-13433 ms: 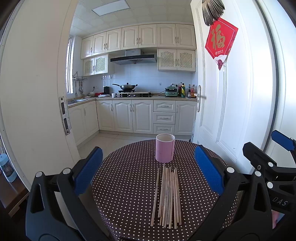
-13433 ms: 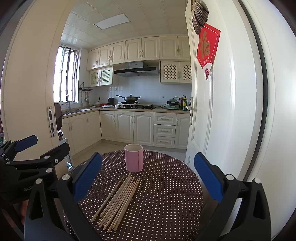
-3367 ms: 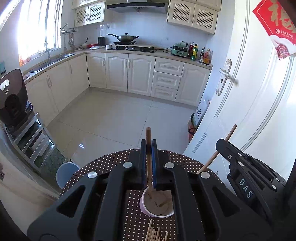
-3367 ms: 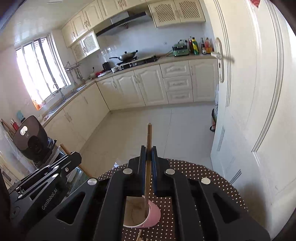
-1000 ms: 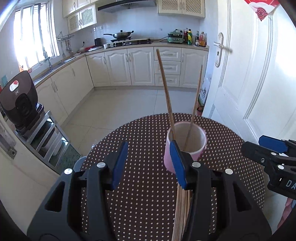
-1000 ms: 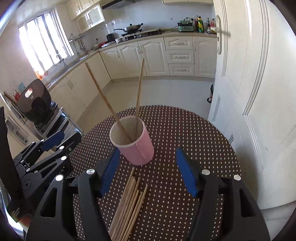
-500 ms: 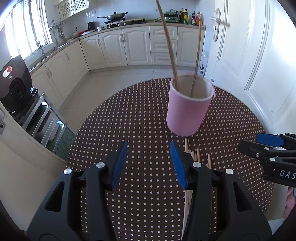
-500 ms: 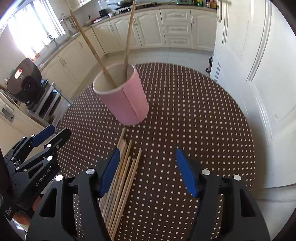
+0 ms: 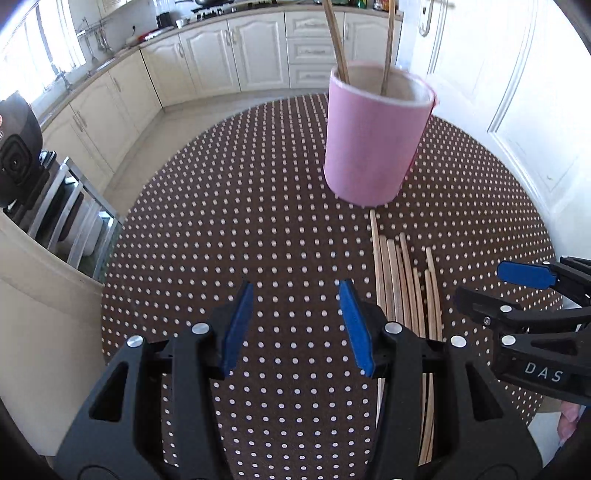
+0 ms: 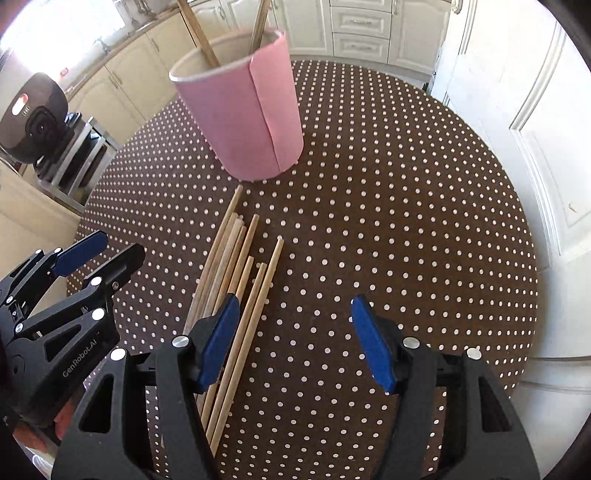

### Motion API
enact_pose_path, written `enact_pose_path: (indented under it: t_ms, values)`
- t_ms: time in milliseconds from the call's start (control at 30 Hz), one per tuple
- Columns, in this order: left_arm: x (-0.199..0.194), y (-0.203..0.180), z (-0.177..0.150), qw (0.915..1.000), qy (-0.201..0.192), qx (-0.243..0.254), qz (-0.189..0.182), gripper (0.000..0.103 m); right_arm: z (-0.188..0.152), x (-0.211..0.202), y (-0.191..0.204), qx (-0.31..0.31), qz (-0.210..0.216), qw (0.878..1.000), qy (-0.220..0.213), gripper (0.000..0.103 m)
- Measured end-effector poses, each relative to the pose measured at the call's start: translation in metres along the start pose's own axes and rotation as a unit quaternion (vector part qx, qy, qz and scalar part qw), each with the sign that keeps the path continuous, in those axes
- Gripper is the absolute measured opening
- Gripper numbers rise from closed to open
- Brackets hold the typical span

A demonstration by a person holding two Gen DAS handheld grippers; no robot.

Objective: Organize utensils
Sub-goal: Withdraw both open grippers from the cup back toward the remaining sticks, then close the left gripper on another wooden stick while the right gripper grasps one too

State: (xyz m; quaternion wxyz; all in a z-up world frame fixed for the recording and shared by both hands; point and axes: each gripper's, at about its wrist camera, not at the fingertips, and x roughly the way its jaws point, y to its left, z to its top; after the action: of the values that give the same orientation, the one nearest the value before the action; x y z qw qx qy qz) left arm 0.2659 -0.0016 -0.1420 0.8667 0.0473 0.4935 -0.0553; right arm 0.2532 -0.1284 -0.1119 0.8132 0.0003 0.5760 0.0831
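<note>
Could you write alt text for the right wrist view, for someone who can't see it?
An open right hand-held gripper hovers over loose wooden chopsticks on a polka-dot table. Behind them a pink cup holds two chopsticks; the left hand-held gripper shows at left.

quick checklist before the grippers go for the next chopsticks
1. Left gripper open and holding nothing: ok.
2. Right gripper open and holding nothing: ok.
3. Pink cup upright on the dotted table: ok.
4. Two chopsticks already standing in the cup: ok.
5. Loose chopsticks lying flat near the cup base, reachable: ok.
6. Single stick separable from the pile: cannot tell, they lie tightly side by side.
</note>
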Motion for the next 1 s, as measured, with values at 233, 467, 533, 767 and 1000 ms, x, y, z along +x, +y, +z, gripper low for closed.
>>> enact_pose_path:
  t_ms: [233, 467, 533, 767, 1000]
  values:
    - [0.017, 0.002, -0.004, 0.9995, 0.027, -0.007, -0.013, 0.049, 0.002, 0.023, 0.004, 0.007, -0.021, 1.000, 0.020, 0.060]
    - [0.028, 0.008, -0.006, 0.9988, 0.043, -0.011, -0.018, 0.051, 0.002, 0.030, 0.010, 0.004, -0.034, 0.999, 0.023, 0.060]
    - [0.030, 0.010, -0.005, 0.9984, 0.048, -0.015, -0.024, 0.052, 0.004, 0.032, 0.013, 0.006, -0.031, 0.999, 0.026, 0.060]
    - [0.036, 0.008, 0.000, 0.9983, 0.051, -0.018, -0.022, 0.053, 0.007, 0.038, 0.025, -0.009, -0.044, 0.999, 0.020, 0.060]
    - [0.050, 0.002, 0.010, 0.9978, 0.060, -0.021, -0.019, 0.055, 0.005, 0.041, 0.033, -0.024, -0.059, 0.998, 0.008, 0.060]
